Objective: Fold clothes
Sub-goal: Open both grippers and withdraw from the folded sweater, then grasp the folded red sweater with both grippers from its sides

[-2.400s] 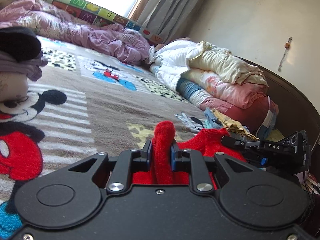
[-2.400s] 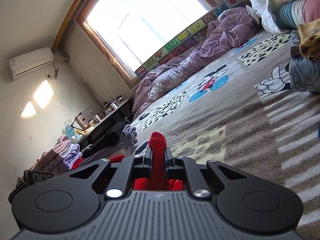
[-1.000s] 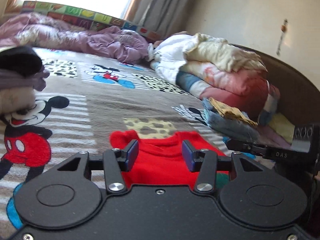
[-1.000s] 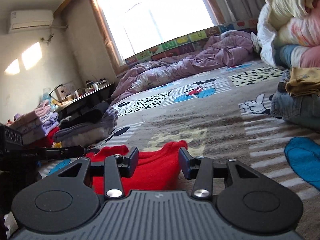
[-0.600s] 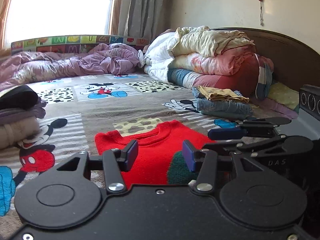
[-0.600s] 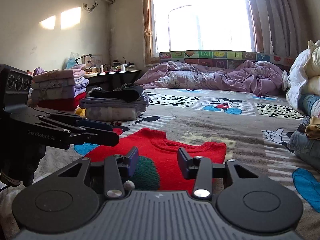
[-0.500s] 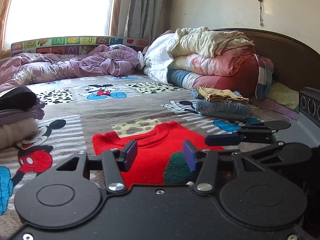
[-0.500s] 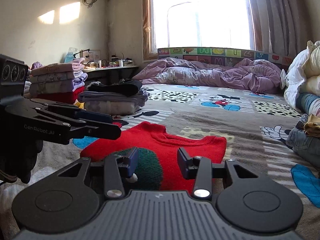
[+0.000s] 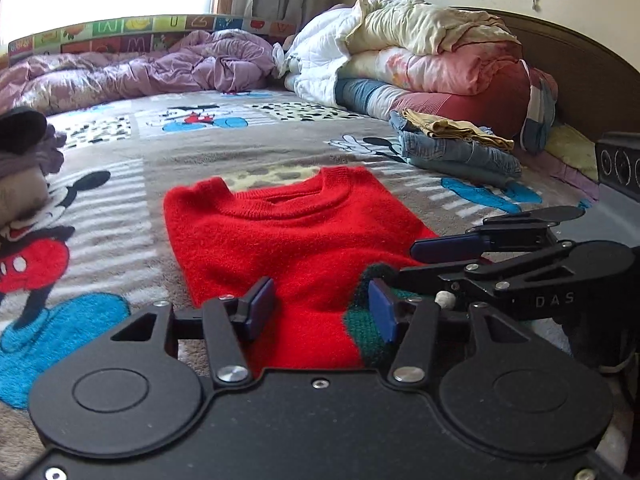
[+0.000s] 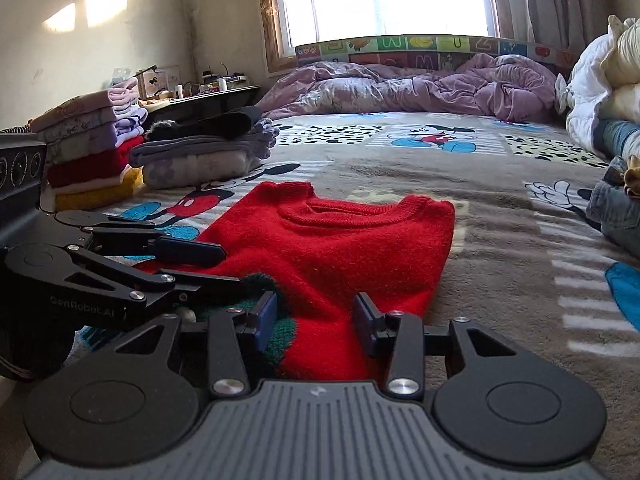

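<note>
red sweater (image 9: 304,236) with green patch, cartoon-print blanket (image 9: 280,152).

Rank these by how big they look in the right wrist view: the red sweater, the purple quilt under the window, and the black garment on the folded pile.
1. Red sweater, though it lies nearest the camera, which inflates it.
2. Purple quilt, nearly as large in the picture despite being farthest; likely bigger in reality.
3. Black garment, clearly smallest.

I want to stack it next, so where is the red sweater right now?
The red sweater lies flat on the cartoon blanket, just ahead of both grippers, between the folded pile and the jeans.
</note>
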{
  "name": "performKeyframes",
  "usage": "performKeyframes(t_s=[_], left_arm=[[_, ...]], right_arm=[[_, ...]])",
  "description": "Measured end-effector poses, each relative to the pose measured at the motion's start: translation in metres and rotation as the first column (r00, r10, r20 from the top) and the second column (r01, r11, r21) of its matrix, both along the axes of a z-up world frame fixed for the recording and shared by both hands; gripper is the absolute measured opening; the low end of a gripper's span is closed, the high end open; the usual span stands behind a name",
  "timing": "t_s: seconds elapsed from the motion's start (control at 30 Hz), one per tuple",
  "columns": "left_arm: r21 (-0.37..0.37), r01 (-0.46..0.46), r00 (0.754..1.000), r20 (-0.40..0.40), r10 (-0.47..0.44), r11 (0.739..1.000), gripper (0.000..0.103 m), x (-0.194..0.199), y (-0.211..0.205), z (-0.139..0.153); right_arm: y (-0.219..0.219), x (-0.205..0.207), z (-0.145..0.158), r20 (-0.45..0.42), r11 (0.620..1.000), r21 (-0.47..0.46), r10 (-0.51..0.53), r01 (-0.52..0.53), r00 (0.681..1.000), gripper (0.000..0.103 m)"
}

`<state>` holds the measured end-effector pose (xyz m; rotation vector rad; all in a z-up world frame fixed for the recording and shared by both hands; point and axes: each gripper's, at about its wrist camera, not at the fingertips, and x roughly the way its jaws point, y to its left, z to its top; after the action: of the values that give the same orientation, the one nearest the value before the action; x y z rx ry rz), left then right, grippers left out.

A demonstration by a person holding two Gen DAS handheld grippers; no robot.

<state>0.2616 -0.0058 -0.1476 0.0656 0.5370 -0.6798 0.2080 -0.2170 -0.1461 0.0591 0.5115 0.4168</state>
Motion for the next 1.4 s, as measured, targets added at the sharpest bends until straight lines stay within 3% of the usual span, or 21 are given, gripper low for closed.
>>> performKeyframes(t_s=[0.53, 0.67, 0.73, 0.8, 0.87, 0.93, 1.1, 1.13, 1.3, 1.4], left_arm=[[0.048, -0.082, 0.995, 0.069, 0.078, 0.995, 0.058, -0.02, -0.005, -0.001], [0.013, -0.147, 0.984, 0.101, 0.145, 0.989, 0.06, -0.042, 0.003, 0.012], [-0.041, -0.18, 0.981, 0.071, 0.183, 0.983, 0.06, -0.047, 0.011, 0.016], [-0.122, -0.225, 0.974, -0.019, 0.225, 0.967, 0.062, -0.047, 0.021, 0.018], [-0.206, -0.28, 0.958, -0.119, 0.26, 0.938, 0.065, -0.045, 0.033, 0.018], [-0.27, -0.335, 0.934, -0.223, 0.28, 0.903, 0.07, -0.041, 0.044, 0.015], [-0.367, -0.452, 0.844, -0.471, 0.257, 0.813, 0.07, -0.023, 0.064, -0.007], [-0.387, -0.459, 0.836, -0.494, 0.241, 0.8, 0.07, -0.02, 0.066, -0.01], [-0.423, -0.445, 0.826, -0.535, 0.179, 0.79, 0.07, 0.003, 0.055, -0.012], [-0.42, -0.42, 0.834, -0.528, 0.16, 0.804, 0.07, 0.018, 0.044, -0.012]], right_arm=[[0.0, -0.007, 0.004, -0.007, 1.0, 0.0, -0.014, 0.014, 1.0, 0.043], [-0.014, -0.027, 0.012, -0.019, 0.989, 0.114, -0.093, 0.094, 0.996, 0.045], [-0.026, -0.035, 0.01, -0.052, 0.969, 0.196, -0.141, 0.149, 0.989, 0.046], [-0.037, -0.038, 0.009, -0.078, 0.947, 0.264, -0.169, 0.184, 0.983, 0.049], [-0.046, -0.038, 0.007, -0.103, 0.923, 0.31, -0.204, 0.226, 0.974, 0.06], [-0.055, -0.036, 0.002, -0.147, 0.896, 0.35, -0.237, 0.275, 0.96, 0.067], [-0.071, -0.02, -0.018, -0.286, 0.823, 0.471, -0.199, 0.318, 0.937, 0.067], [-0.072, -0.016, -0.022, -0.308, 0.817, 0.482, -0.182, 0.318, 0.934, 0.068], [-0.064, 0.016, -0.028, -0.337, 0.829, 0.478, -0.13, 0.289, 0.932, 0.068], [-0.057, 0.039, -0.029, -0.335, 0.845, 0.471, -0.097, 0.255, 0.937, 0.068]])
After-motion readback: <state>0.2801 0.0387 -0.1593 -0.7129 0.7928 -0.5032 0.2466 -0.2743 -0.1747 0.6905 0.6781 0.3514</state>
